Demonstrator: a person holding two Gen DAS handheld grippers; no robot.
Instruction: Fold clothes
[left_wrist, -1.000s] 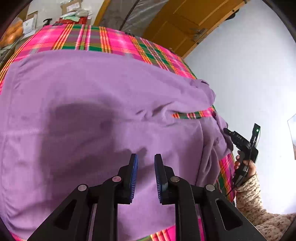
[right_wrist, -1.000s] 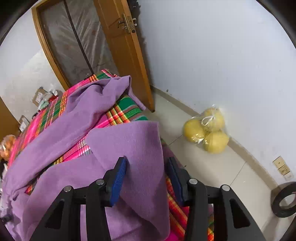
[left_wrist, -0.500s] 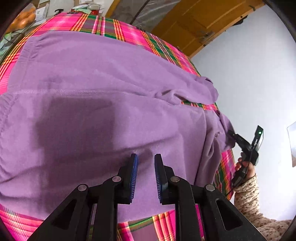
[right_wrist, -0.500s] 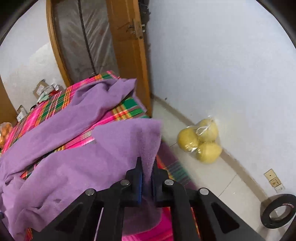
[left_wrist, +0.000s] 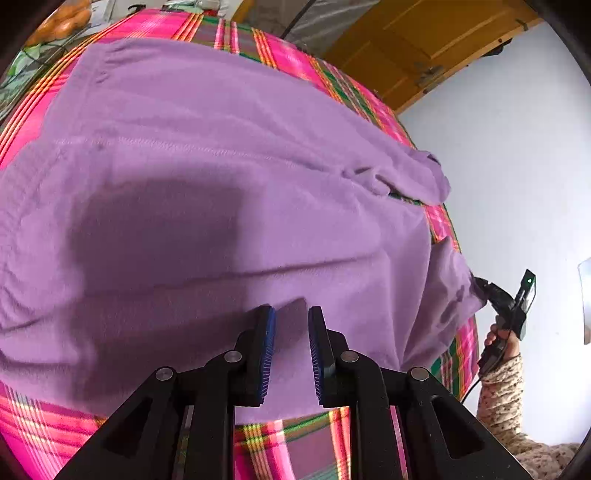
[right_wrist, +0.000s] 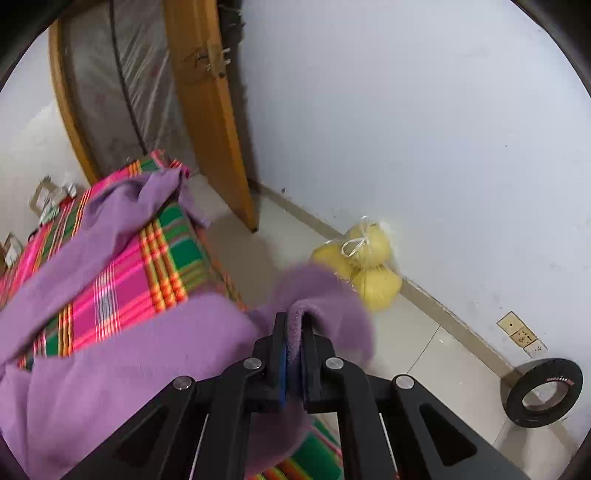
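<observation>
The right black two-finger gripper (right_wrist: 293, 332) is clamped on a raised fold of the soft purple fleece garment (left_wrist: 229, 206), its jaws having just closed on the cloth; the garment lies spread over the pink-and-green plaid bed cover (right_wrist: 125, 284), one corner pulled off the cover's right edge. The left black gripper (left_wrist: 290, 325) hovers partly open above the garment near the cover's near edge, holding nothing; whether its blue pads (left_wrist: 267, 350) brush the fleece is hard to make out.
</observation>
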